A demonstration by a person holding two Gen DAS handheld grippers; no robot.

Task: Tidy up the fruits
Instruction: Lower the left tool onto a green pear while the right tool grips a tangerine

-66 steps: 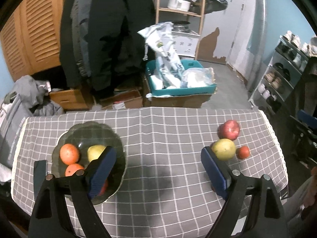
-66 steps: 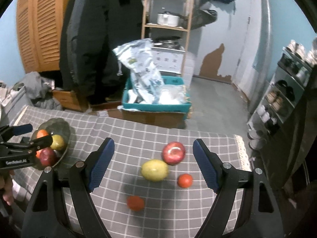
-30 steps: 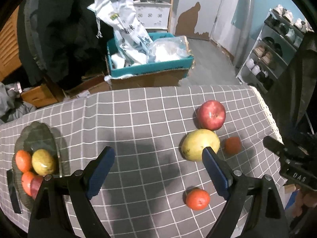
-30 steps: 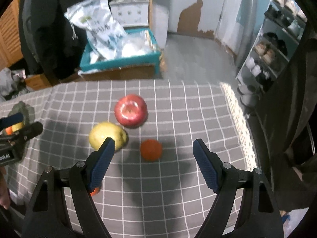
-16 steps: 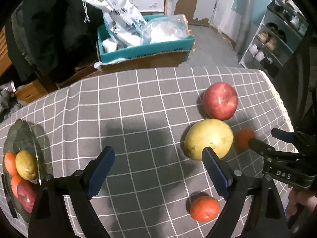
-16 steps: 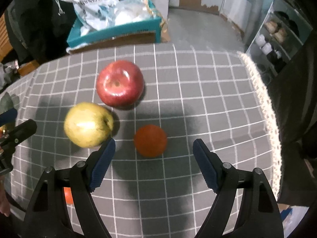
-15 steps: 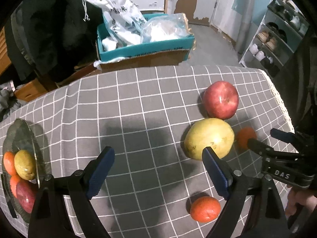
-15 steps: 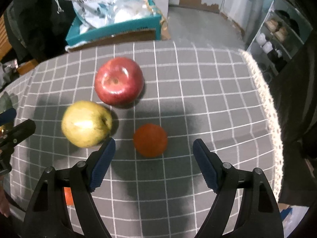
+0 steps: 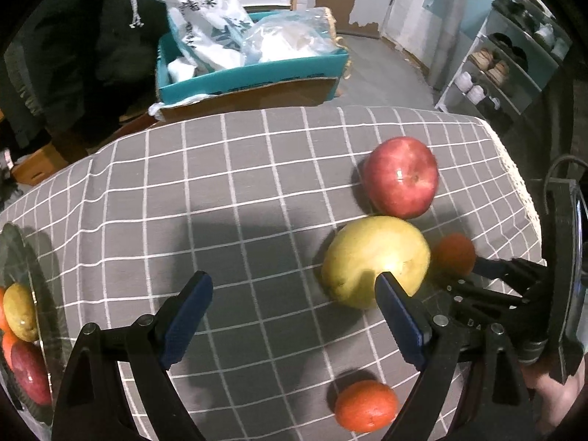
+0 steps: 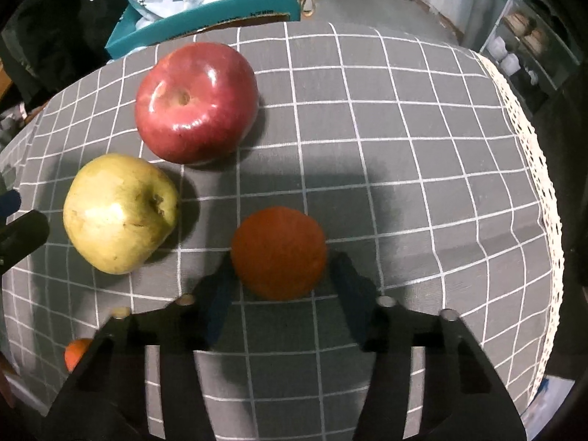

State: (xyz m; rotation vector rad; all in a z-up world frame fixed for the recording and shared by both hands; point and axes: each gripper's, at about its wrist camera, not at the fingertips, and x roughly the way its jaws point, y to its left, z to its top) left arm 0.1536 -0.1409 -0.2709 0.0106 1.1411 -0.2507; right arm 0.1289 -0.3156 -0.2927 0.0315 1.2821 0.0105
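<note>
On the grey checked tablecloth (image 9: 239, 191) lie a red apple (image 9: 402, 177), a yellow-green apple (image 9: 375, 259), a small orange (image 9: 452, 255) and a second orange (image 9: 366, 406) nearer the front. My left gripper (image 9: 290, 294) is open and empty above the cloth, its right finger beside the yellow apple. In the right wrist view my right gripper (image 10: 279, 283) has its fingers on either side of the small orange (image 10: 279, 251), close around it at the table surface; whether they press it is unclear. The red apple (image 10: 196, 101) and yellow apple (image 10: 119, 213) lie beyond.
A glass bowl (image 9: 22, 253) at the table's left edge holds a yellow fruit, an orange and a red apple. A teal box (image 9: 253, 73) with plastic bags stands on the floor behind. The lace table edge (image 10: 529, 147) and a shoe rack (image 9: 507, 62) are at the right.
Both grippers moved closer to the loose fruit. The right gripper dropped down and its fingers narrowed around the small orange. The left gripper stays open.
</note>
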